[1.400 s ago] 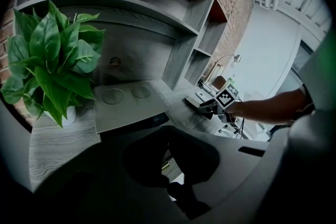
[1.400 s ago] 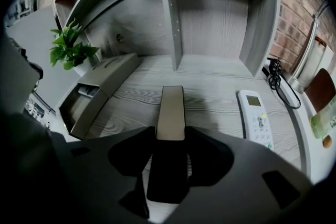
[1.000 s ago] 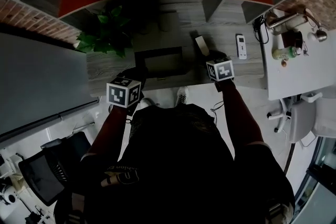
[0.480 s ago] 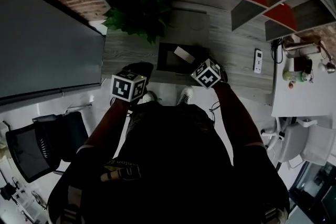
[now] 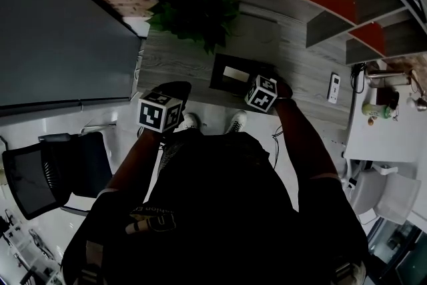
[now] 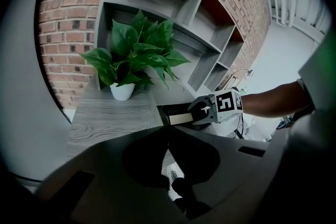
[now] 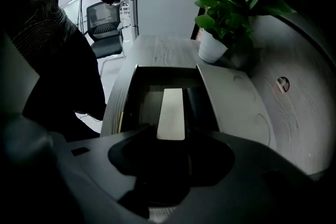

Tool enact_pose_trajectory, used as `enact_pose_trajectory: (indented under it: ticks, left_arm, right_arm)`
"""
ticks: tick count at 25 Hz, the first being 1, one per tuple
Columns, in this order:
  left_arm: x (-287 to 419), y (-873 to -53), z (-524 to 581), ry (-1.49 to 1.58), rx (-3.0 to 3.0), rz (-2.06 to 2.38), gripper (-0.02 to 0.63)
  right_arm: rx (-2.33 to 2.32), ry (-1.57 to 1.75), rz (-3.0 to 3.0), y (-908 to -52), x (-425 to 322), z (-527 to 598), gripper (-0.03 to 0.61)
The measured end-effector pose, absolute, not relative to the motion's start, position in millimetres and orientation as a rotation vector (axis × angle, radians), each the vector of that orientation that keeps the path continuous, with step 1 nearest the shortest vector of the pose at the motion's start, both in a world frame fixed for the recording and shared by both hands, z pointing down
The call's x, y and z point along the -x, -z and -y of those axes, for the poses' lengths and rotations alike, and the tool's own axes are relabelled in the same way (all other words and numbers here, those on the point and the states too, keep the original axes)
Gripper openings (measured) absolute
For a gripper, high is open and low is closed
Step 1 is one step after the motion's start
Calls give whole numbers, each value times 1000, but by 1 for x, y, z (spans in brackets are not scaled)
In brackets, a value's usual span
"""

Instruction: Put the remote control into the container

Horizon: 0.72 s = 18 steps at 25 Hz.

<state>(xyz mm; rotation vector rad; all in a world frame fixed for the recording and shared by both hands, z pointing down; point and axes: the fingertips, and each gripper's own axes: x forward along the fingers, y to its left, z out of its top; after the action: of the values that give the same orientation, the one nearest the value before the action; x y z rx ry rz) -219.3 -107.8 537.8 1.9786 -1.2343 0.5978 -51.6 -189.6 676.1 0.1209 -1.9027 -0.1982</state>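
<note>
over the dark container (image 7: 128, 93) on the grey wood-grain counter (image 7: 157, 52), the right gripper (image 7: 171, 136) is clamping its fingers on the near end of the remote control (image 7: 171, 110). the remote, a pale, flat, smooth slab, is pointing its long axis straight away from the fingers, reaching over the middle of the open box and running parallel with its long walls. whether its far end is touching the box floor cannot be told. the container is showing as a shallow rectangular tray with thin, matt black walls, wider than the remote, so releasing it should need only a small drop. the left gripper (image 6: 168, 128) is hanging at the near left edge of the counter, fingers together on nothing, the farther of the two from the box. a second remote (image 5: 333, 88) is lying on the counter to the right, well apart, and a leafy potted plant (image 7: 231, 2) is standing on the far side.
</note>
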Motion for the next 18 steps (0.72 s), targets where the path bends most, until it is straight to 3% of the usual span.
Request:
enact_pose_trajectory:
  ticks: [18]
  left_arm:
    - [196, -540, 120, -593, -2013, 1190, 6]
  right_arm:
    - [-321, 170, 1987, -652, 41, 197, 193]
